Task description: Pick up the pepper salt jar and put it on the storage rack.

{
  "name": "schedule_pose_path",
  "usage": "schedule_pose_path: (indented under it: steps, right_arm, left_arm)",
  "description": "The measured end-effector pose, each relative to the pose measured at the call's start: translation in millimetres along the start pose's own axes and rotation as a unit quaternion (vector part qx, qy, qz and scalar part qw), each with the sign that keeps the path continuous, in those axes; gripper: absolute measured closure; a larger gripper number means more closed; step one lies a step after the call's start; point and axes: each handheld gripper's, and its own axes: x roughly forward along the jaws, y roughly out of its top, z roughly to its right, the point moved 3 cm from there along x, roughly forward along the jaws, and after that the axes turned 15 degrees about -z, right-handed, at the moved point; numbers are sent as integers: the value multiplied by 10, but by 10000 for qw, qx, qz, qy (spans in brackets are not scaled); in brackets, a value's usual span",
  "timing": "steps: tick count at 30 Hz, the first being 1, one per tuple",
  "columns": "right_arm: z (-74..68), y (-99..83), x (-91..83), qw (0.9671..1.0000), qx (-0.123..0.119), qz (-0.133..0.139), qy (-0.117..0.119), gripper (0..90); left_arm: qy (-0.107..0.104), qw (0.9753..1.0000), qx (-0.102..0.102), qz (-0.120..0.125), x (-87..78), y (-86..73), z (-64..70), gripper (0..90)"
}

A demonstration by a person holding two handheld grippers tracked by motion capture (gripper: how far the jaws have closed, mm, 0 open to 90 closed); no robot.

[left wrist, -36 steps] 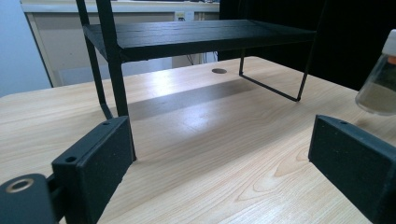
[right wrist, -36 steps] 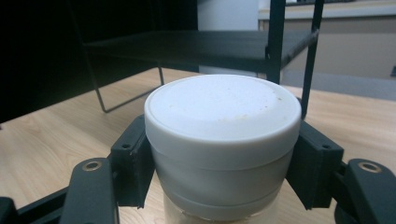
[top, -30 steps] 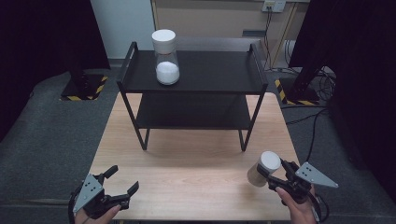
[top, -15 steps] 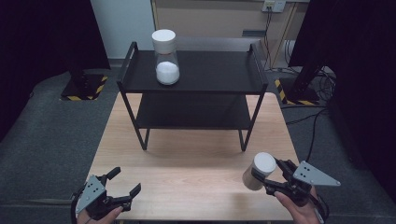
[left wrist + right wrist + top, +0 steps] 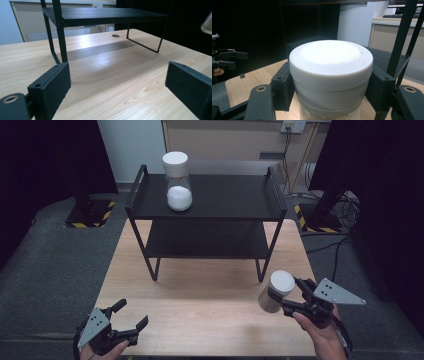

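1. We held the right gripper (image 5: 289, 301) clamped on a white-lidded jar (image 5: 276, 291), tilted, lid toward the shelf rack (image 5: 207, 215), above the table (image 5: 200, 310) near its right edge.
2. Our left gripper (image 5: 131, 320) gaped empty over open wood.

Dim surroundings, bright tabletop, soft shelf shadows.
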Motion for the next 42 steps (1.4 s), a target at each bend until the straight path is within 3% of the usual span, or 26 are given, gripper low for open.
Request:
schedule_pose_path:
  steps: [9, 17, 42]
  right_arm:
    - [54, 265, -5, 9999, -43, 52, -93, 342]
    - [110, 451, -34, 10000, -15, 72, -40, 343]
    - [100, 1008, 35, 9992, -351, -127, 165, 342]
  left_arm:
    - [-19, 10000, -2, -27, 15, -8, 1, 48]
    - [-31, 10000, 12, -56, 27, -11, -1, 48]
    - [-4, 10000, 57, -80, 17, -9, -12, 46]
